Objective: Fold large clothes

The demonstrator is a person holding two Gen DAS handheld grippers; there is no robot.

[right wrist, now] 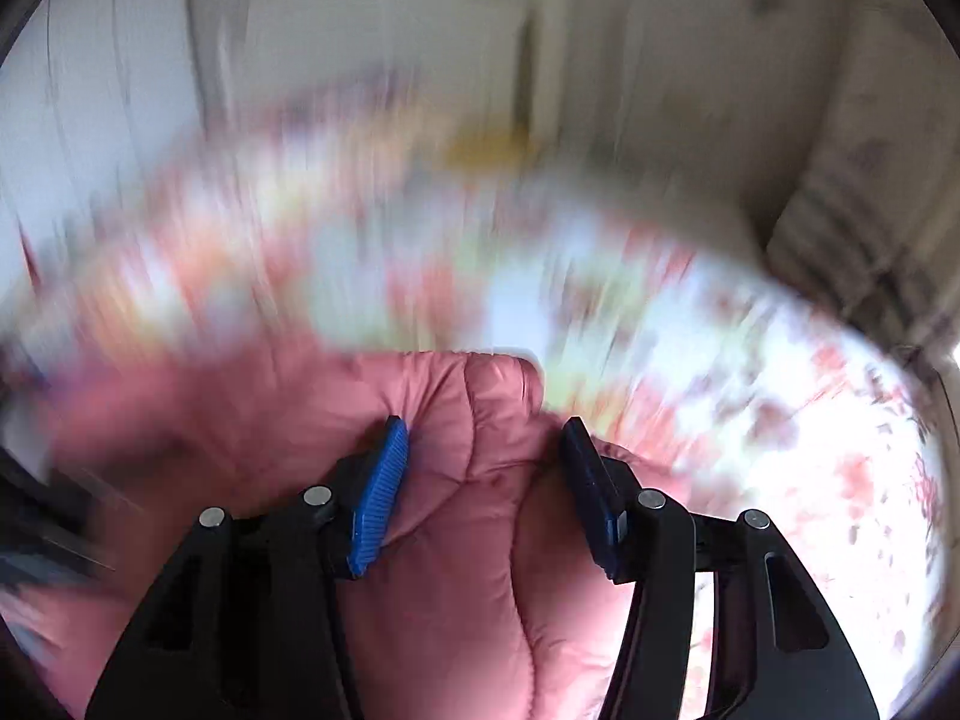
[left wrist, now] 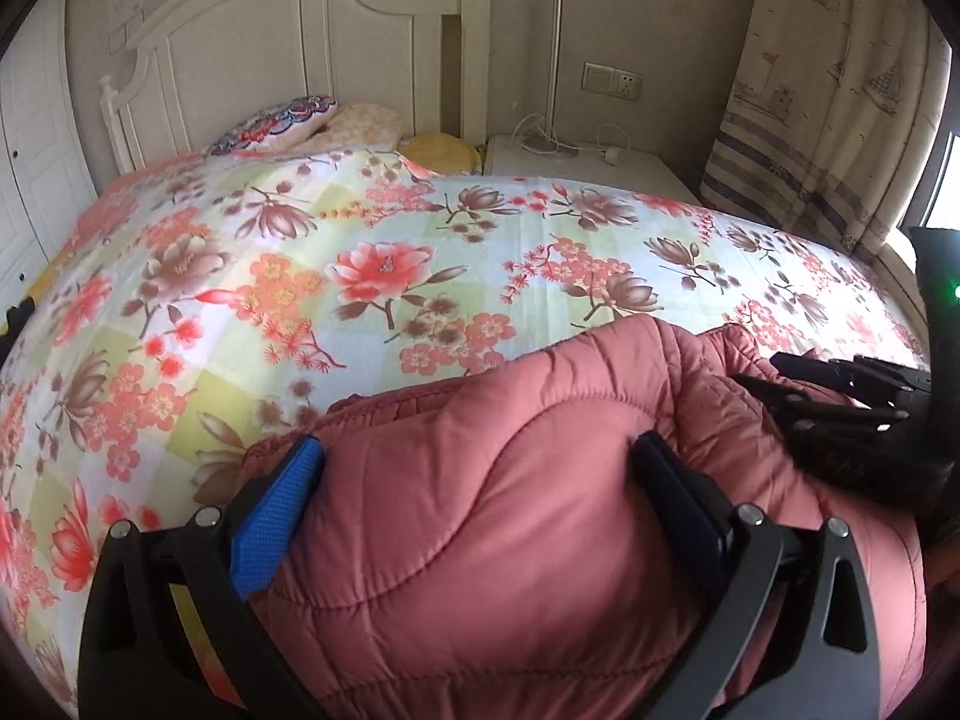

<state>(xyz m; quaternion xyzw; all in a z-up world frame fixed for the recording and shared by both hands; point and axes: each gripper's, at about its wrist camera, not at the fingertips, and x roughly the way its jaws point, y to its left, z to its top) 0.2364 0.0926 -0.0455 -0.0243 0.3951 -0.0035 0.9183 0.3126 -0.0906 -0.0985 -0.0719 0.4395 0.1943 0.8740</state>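
A pink quilted jacket [left wrist: 510, 480] lies bunched on the near part of the bed. My left gripper [left wrist: 480, 450] is wide open, its blue-padded fingers [left wrist: 282, 510] on either side of a thick fold of the jacket. My right gripper [right wrist: 486, 438] has the jacket [right wrist: 474, 510] bulging between its two pads; its view is heavily blurred. The right gripper also shows at the right edge of the left wrist view [left wrist: 852, 402], down on the jacket.
The bed carries a floral quilt [left wrist: 360, 252]. Pillows [left wrist: 288, 120] lie against a white headboard [left wrist: 270, 30]. A white nightstand [left wrist: 576, 162] with cables stands at the back right, and a curtain [left wrist: 828, 108] hangs at the right.
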